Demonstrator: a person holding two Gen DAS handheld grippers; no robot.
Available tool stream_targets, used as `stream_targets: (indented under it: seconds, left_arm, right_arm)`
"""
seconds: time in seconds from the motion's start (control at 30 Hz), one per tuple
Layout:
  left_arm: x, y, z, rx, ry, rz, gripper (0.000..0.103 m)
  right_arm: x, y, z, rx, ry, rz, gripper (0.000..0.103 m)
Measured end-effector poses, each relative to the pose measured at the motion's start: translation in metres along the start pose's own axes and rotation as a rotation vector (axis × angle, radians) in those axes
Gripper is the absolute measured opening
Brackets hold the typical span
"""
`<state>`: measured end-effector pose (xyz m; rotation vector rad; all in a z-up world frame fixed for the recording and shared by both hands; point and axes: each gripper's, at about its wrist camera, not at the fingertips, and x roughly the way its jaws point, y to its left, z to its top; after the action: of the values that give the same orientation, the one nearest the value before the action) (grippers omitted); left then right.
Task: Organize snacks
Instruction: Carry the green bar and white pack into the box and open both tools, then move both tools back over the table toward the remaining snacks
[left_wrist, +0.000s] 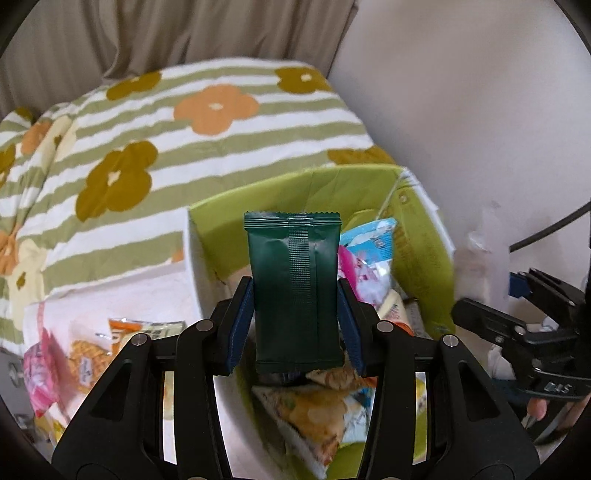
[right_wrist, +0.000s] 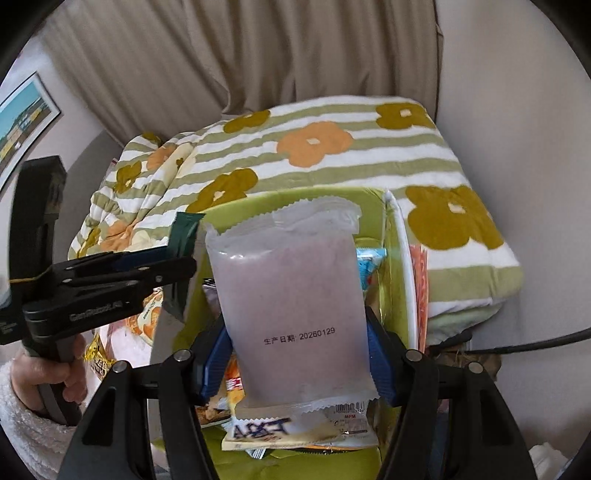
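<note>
- The left gripper (left_wrist: 295, 321) grips a dark green packet (left_wrist: 295, 291) upright between its blue pads (left_wrist: 242, 325), held by the packet's two side edges above a lime-green box (left_wrist: 424, 236).
- The right gripper (right_wrist: 299, 354) clamps a frosted pinkish packet (right_wrist: 291, 299) the same way, its printed date facing the camera, over the same box (right_wrist: 369, 206).
- Below both, the box already holds mixed snack packets (left_wrist: 317, 413), while a few more loose snacks (left_wrist: 85, 358) lie on white cloth just beside the box's left wall.
- The risk, judged from here: both packets are pinched only at their slippery edges, so either may buckle or slide out early and land outside the box; the two grippers work close together over one opening and could knock each other.
- Behind, a flower-patterned striped quilt (left_wrist: 207, 122) covers the bed, with beige curtains (right_wrist: 258, 55) at the back.
</note>
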<state>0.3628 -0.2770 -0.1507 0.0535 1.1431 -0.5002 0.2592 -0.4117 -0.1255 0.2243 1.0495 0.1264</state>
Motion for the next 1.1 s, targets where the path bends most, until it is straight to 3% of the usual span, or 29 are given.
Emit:
stream_targets:
  seconds: [0.2, 0.3, 0.33, 0.37, 0.43, 0.8, 0.93, 1.1]
  left_arm:
    - [0.033, -0.010, 0.009, 0.040, 0.067, 0.028, 0.041]
    - [0.040, -0.018, 0.014, 0.105, 0.061, 0.086, 0.043]
    - [0.043, -0.022, 0.016, 0.130, 0.069, 0.107, 0.054]
    - [0.045, -0.023, 0.016, 0.138, 0.074, 0.112, 0.076]
    - [0.042, -0.023, 0.016, 0.138, 0.043, 0.102, 0.101]
    - [0.004, -0.006, -0.005, 0.083, -0.026, 0.167, 0.103]
    - [-0.022, 0.010, -0.024, 0.036, -0.070, 0.165, 0.103]
    - [-0.032, 0.025, -0.036, -0.010, -0.061, 0.145, 0.103]
  right_arm:
    - [0.013, -0.019, -0.001, 0.076, 0.025, 0.015, 0.061]
    - [0.019, -0.024, 0.000, 0.093, 0.040, 0.012, 0.061]
    - [0.020, -0.025, 0.000, 0.100, 0.042, 0.012, 0.061]
    - [0.021, -0.027, 0.000, 0.108, 0.042, 0.012, 0.061]
    - [0.022, -0.029, 0.000, 0.126, 0.043, 0.012, 0.061]
    - [0.017, -0.034, -0.009, 0.192, 0.046, 0.025, 0.061]
    - [0.013, -0.030, -0.009, 0.180, 0.045, 0.016, 0.061]
    - [0.020, -0.031, -0.010, 0.183, 0.056, 0.009, 0.062]
